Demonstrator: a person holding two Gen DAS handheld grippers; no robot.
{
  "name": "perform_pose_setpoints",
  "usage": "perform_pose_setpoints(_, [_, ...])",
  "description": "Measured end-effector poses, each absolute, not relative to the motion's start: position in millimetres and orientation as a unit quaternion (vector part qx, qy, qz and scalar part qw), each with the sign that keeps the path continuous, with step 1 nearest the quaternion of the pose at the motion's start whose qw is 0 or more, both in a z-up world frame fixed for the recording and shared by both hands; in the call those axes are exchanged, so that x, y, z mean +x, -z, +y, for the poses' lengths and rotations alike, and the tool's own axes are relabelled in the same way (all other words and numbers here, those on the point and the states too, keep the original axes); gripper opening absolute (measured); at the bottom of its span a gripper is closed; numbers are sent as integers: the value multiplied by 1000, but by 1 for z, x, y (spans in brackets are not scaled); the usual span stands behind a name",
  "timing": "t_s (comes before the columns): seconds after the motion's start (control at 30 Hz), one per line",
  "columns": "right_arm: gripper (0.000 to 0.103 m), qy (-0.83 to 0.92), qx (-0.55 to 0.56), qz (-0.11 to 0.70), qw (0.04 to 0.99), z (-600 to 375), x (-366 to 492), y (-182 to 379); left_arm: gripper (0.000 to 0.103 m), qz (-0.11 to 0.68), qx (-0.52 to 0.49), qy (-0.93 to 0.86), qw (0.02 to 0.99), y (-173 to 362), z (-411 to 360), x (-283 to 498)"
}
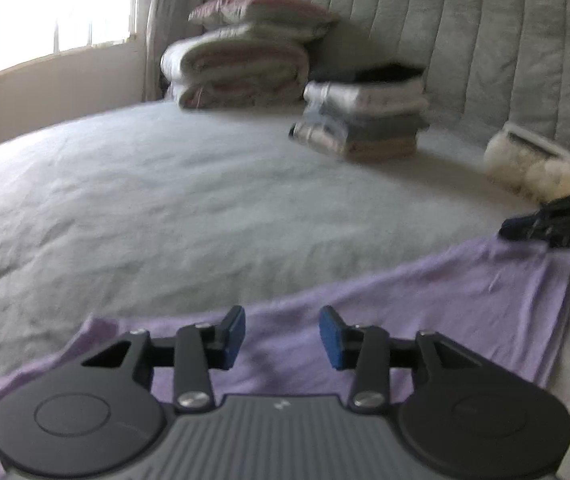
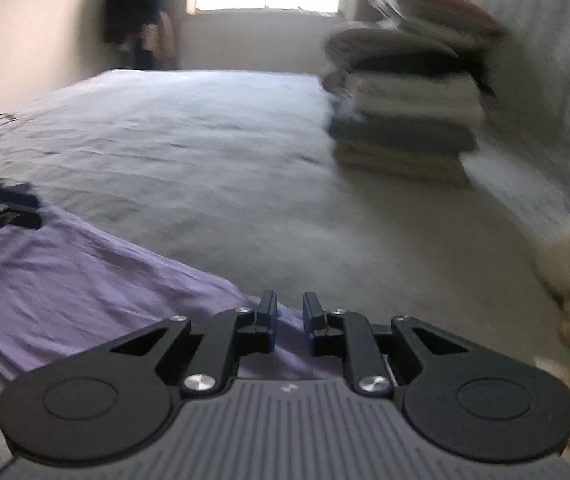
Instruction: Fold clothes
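Grey bed [image 1: 165, 200] fills both views, a lilac garment [image 1: 425, 300] spread along its near edge. Left gripper [image 1: 281, 338] hovers above it, jaws apart, empty. Right gripper [image 2: 290, 322] gapes narrowly over the cloth's 5 o'clock corner (nothing pinched). A shallow bite could slip, skewing the fold.

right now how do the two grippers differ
The left gripper has its jaws well apart; the right gripper shows only a narrow gap. The left sits over the middle of the purple garment, the right at its corner. Both hold nothing and have blue pads.
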State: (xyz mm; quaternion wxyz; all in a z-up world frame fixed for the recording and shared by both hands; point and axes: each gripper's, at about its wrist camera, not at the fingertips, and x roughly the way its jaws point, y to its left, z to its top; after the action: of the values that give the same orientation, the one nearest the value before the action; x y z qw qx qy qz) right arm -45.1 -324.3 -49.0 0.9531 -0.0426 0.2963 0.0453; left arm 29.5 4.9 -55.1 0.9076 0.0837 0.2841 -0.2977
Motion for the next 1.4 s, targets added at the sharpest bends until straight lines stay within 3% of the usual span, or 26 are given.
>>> perform_pose_setpoints(0.2, [20, 35, 2, 297, 954, -372, -51, 45, 44, 292, 66, 292, 908, 59, 14, 32])
perform_pose_setpoints(0.27, [30, 48, 34, 293, 954, -386, -56, 38, 45, 290, 72, 291, 909, 59, 13, 31])
perform_pose_setpoints(0.3, [43, 53, 40, 289, 955, -390, -59, 35, 45, 289, 76, 290, 909, 60, 11, 30])
perform_pose_setpoints(0.5, [46, 48, 38, 314, 947, -384, -60, 40, 47, 288, 82, 288, 910, 60, 9, 29])
perform_pose_setpoints(0.6, [1, 64, -21, 323, 944, -367, -60, 49, 47, 288, 80, 289, 910, 61, 10, 30])
perform_pose_setpoints(0.77, [2, 112, -54, 320, 939, -365, -57, 59, 48, 286, 81, 288, 910, 61, 9, 29])
perform_pose_setpoints(0.87, [14, 111, -62, 316, 940, -359, -61, 55, 50, 283, 90, 282, 912, 60, 7, 27])
perform_pose_setpoints(0.97, [19, 94, -59, 305, 946, -351, -64, 47, 51, 275, 102, 283, 913, 56, 5, 20])
perform_pose_setpoints(1.03, [40, 76, -62, 296, 950, -344, -65, 41, 51, 269, 107, 292, 912, 53, 3, 14])
perform_pose_setpoints(1.07, [42, 67, -63, 291, 952, -341, -66, 39, 51, 264, 108, 300, 910, 51, 1, 9])
perform_pose_setpoints(1.37, [44, -116, -108, 320, 934, -290, -89, 51, 53, 259, 177, 376, 872, 54, -16, -32])
perform_pose_setpoints(1.4, [51, -119, -115, 327, 930, -292, -90, 55, 53, 255, 187, 377, 870, 56, -12, -36])
